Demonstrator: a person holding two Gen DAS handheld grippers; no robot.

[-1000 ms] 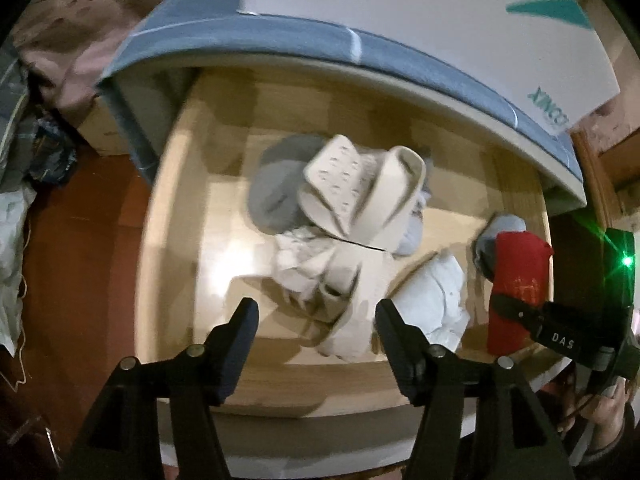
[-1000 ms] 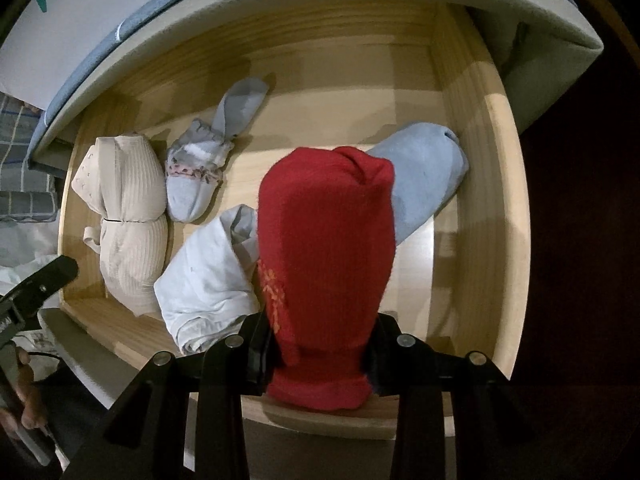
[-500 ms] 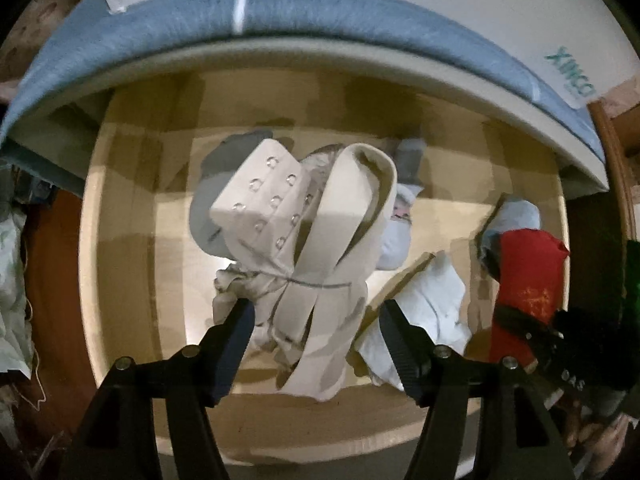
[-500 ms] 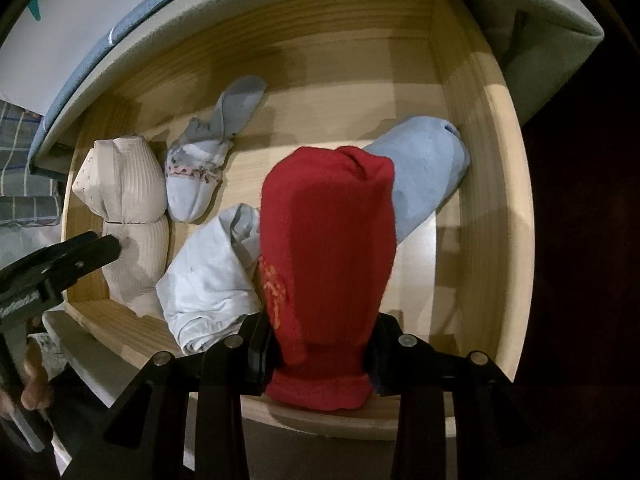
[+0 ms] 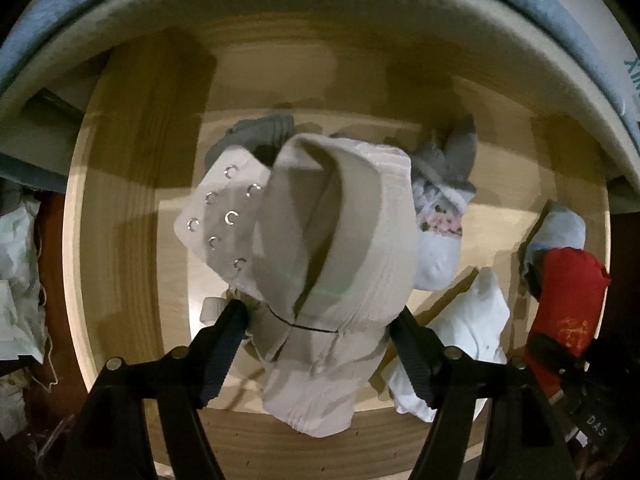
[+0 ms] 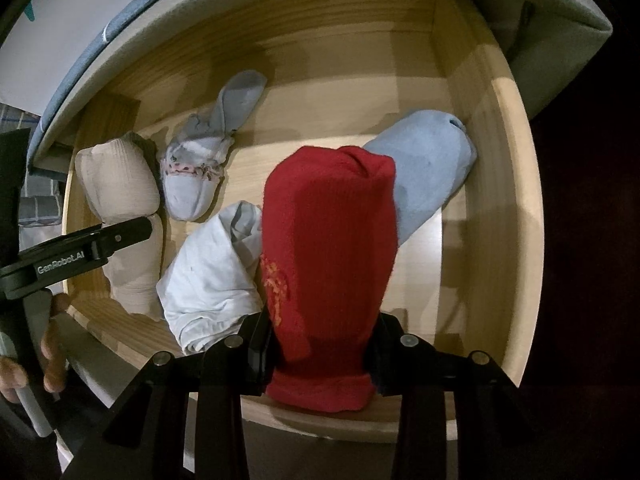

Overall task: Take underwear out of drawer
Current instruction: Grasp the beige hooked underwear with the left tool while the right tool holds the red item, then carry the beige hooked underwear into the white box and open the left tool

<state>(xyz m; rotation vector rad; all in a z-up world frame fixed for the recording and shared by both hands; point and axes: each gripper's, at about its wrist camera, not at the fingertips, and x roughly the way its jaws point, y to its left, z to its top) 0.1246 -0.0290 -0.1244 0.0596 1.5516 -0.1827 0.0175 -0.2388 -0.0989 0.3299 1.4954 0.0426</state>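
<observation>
Since a second before, my left gripper had come down into the wooden drawer, so the beige bra that had lain well ahead of my fingers now filled the view between them. Its jaws had just been opening and stood as wide as they go, one finger at each side of the bra's folded middle; whether the pads actually touched the cloth I could not tell, as the fabric bulged over them. The hook-and-eye band stuck out on the left side of the bundle. Behind it lay a dark grey garment, and to its right a pale pair of underwear with a pink floral trim. Nearer the front edge sat a white folded piece.

Farther right, my right gripper had kept its place, pointing down over the drawer's front right corner, jaws drawn narrow and clamped on the lower end of a red sock that stood up between them. Beside it, against the right wall, lay a light blue sock.
</observation>
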